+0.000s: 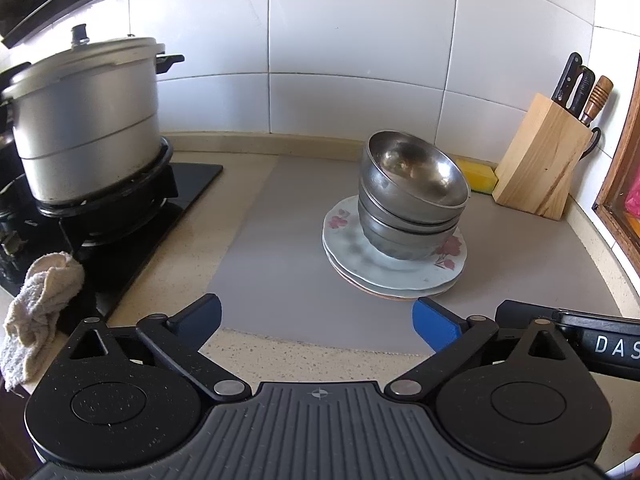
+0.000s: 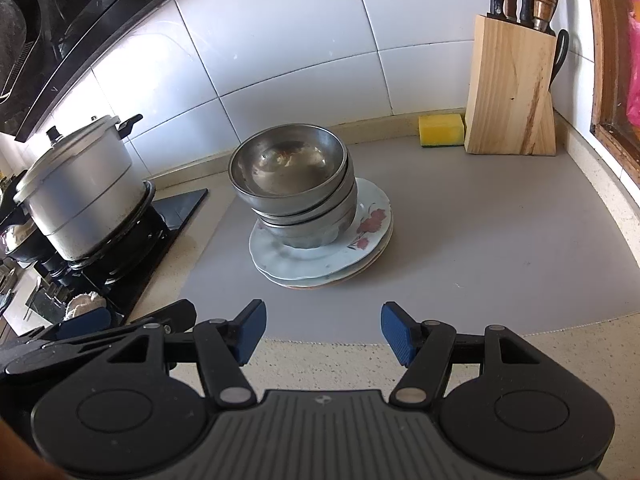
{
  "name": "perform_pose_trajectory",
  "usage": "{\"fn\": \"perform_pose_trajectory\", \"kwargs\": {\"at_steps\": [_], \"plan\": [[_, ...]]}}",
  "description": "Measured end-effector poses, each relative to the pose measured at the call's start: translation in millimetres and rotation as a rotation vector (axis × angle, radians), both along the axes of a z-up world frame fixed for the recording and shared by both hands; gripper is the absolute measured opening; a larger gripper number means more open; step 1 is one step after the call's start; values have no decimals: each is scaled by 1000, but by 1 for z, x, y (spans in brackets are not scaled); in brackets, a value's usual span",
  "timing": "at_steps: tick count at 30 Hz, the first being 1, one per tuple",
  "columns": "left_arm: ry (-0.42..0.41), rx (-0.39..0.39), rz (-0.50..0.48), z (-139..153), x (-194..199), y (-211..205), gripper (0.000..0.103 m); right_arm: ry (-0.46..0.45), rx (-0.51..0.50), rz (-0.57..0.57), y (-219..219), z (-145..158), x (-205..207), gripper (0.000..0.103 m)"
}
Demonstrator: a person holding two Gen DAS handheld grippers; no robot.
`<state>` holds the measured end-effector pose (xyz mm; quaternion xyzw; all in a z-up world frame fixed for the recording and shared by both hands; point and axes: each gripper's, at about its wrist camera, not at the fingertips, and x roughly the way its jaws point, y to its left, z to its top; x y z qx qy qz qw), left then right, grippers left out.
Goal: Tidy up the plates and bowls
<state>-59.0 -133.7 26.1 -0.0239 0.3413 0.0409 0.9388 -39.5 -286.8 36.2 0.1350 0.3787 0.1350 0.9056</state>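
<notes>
While both grippers hang over the near counter edge, jaws wide and empty, left gripper (image 1: 316, 322) and right gripper (image 2: 323, 332) face one stack on the grey mat (image 2: 480, 240): three nested steel bowls (image 2: 294, 192), top one tilted, on floral white plates (image 2: 320, 256), apparently three. Far right: one yellow sponge (image 2: 441, 130), one wooden knife block (image 2: 512, 92) with three handles. Left: one lidded aluminium pot (image 1: 88, 128). Lettering "DAS" is visible on the right gripper in the left view.
</notes>
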Motion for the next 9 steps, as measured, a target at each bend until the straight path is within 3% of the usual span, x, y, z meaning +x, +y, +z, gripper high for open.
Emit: {"fn": "perform_pose_trajectory", "kwargs": {"at_steps": [9], "plan": [[1, -6, -15, -3, 4, 6, 97, 7, 4, 2, 1, -3, 3, 48]]}}
